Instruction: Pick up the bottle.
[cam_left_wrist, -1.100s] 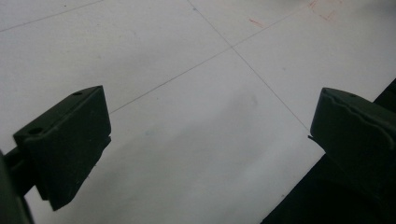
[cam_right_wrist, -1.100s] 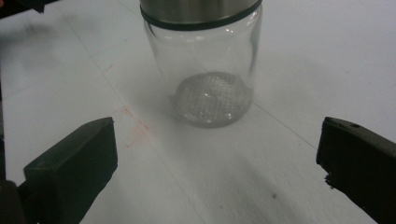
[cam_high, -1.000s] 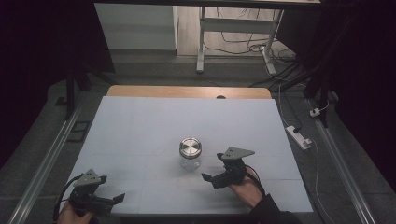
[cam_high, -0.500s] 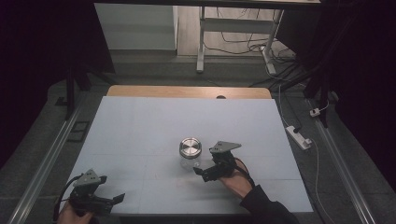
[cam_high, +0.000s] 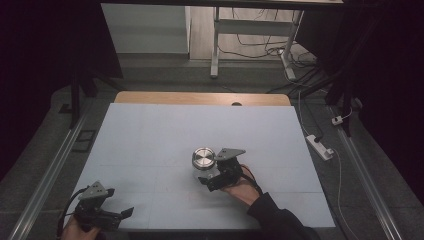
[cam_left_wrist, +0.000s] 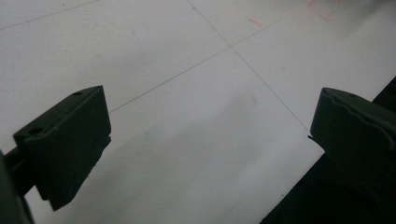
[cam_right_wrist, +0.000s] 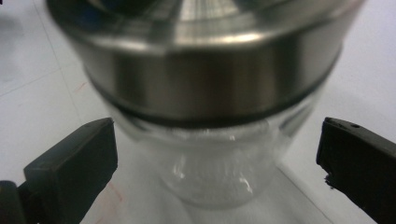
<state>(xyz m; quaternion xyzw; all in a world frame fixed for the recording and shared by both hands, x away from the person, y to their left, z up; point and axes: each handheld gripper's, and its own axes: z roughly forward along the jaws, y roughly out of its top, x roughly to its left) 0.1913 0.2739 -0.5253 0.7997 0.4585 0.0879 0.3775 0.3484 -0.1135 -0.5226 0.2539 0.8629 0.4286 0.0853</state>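
Note:
A clear glass jar (cam_high: 204, 165) with a brushed metal lid (cam_right_wrist: 205, 70) stands upright near the middle of the white table (cam_high: 200, 130). My right gripper (cam_high: 212, 177) is right beside it on its near right side. In the right gripper view the glass body (cam_right_wrist: 210, 172) sits between the two black jaws, which stand wide apart and do not touch it. My left gripper (cam_high: 117, 212) rests at the near left corner of the table, open, with bare table (cam_left_wrist: 201, 107) between its jaws.
A wooden strip (cam_high: 200, 98) runs along the table's far edge. A white power strip (cam_high: 320, 146) and cables lie on the floor to the right. Metal rails (cam_high: 50, 170) flank the table. A white stand (cam_high: 216, 40) is at the back.
My right gripper has moved left and forward until its jaws stand on either side of the jar. The left gripper has stayed in place.

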